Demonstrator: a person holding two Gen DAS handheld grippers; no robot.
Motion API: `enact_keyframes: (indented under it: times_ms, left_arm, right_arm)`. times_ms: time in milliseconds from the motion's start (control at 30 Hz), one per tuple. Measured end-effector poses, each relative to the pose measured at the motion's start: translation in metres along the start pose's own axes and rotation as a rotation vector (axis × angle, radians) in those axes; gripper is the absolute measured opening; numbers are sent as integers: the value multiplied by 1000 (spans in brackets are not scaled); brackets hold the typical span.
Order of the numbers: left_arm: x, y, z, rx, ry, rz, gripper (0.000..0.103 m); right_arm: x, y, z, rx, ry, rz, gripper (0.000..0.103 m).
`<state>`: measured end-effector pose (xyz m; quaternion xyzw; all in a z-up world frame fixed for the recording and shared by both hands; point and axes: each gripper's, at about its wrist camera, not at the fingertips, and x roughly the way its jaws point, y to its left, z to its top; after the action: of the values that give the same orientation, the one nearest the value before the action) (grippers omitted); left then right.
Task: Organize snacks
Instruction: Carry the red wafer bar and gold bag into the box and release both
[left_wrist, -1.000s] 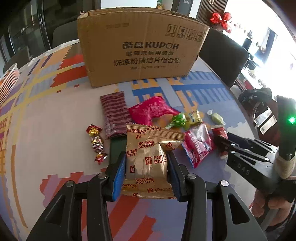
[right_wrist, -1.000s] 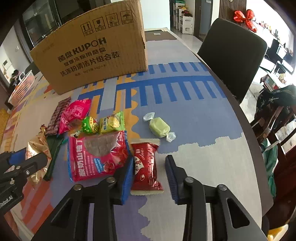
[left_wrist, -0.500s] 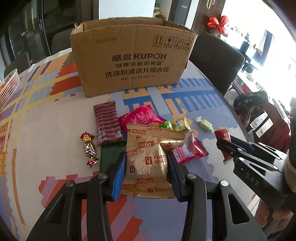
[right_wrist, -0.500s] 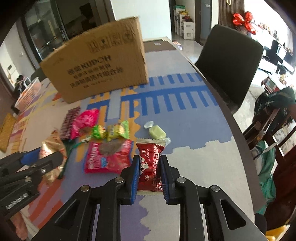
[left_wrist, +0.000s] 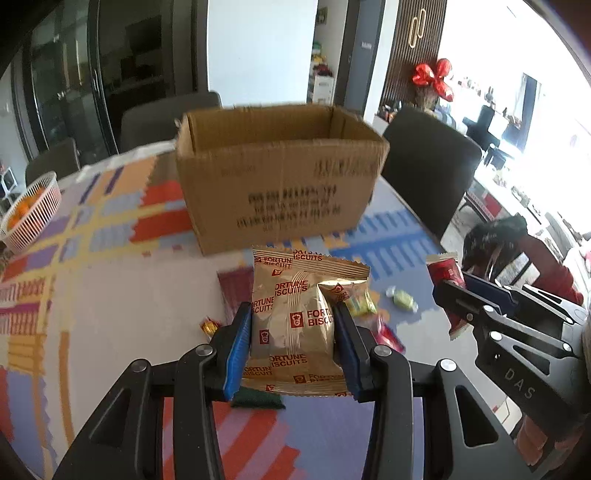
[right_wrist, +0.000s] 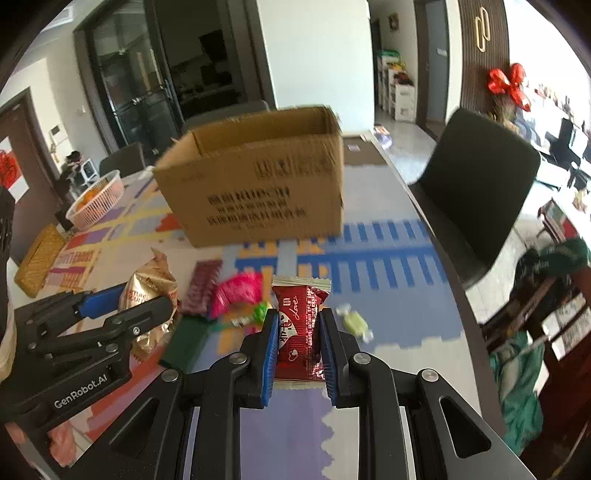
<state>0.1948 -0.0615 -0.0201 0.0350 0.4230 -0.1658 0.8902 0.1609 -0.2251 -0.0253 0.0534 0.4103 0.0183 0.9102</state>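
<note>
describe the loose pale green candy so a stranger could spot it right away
Start at the open cardboard box on the patterned tablecloth. Nearer the camera, right of the snack pile, the pale green candy lies alone on blue cloth. Its clear twisted wrapper ends set it apart.

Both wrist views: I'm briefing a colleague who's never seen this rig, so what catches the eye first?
Each gripper clamps a snack: the left gripper a gold biscuit packet, the right gripper a red wrapper. Behind them an open cardboard box stands on the patterned table, loose candies between.
</note>
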Motion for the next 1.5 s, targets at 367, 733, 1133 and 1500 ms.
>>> enact_keyframes:
  times_ms: [367, 733, 1133, 1500]
  left_arm:
    - [-23, 17, 53, -7, -95, 33, 43]
    - [-22, 33, 100, -8, -120, 42, 43]
    - [-4, 44, 143, 8, -127, 65, 43]
    - [39, 62, 170, -22, -68, 47, 43]
  right_arm:
    - [-13, 22, 55, -59, -87, 33, 23]
    - [-11, 34, 104, -80, -130, 64, 23]
    - [14, 30, 154, -68, -133, 67, 23]
    - [55, 25, 188, -82, -104, 73, 23]
